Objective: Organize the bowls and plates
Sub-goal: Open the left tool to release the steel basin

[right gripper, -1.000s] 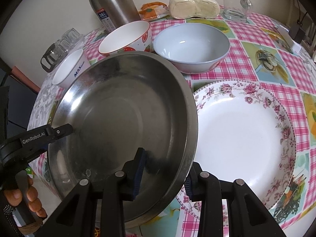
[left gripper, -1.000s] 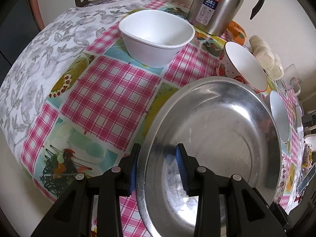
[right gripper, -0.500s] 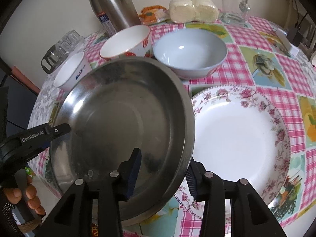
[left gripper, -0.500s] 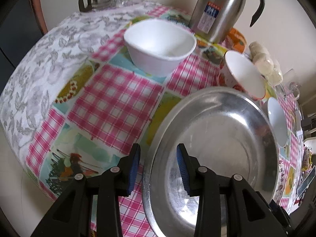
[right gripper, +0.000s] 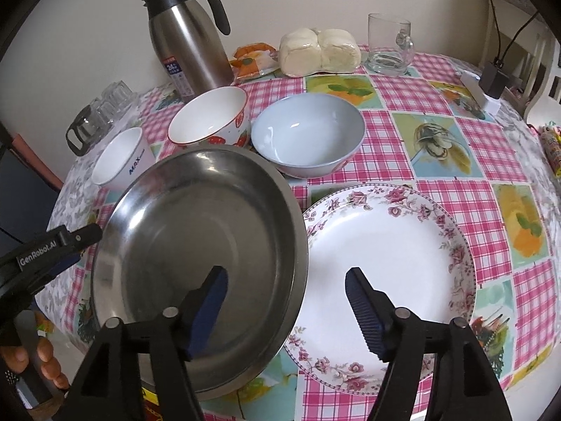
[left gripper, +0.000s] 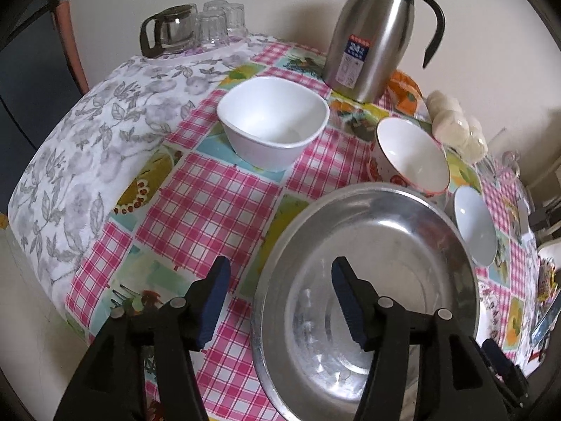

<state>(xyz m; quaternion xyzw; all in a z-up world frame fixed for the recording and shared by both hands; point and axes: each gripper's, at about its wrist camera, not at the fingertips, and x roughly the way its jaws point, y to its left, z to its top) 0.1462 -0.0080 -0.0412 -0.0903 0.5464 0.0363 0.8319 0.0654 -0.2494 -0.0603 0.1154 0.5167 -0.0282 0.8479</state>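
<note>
On the table the steel plate lies hollow side up, round, its right rim overlapping the floral plate. Left gripper and right gripper straddle opposite rims, jaws opening, pads clear of the metal.

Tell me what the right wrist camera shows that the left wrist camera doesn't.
Only the right wrist view shows the whole floral plate beside the steel pan, and the charger.

Only the left wrist view shows the square white bowl's inside fully.

Both show the pan, the steel thermos, and the strawberry bowl. Both grippers, left and right, are opening, straddling the pan's rim.
</note>
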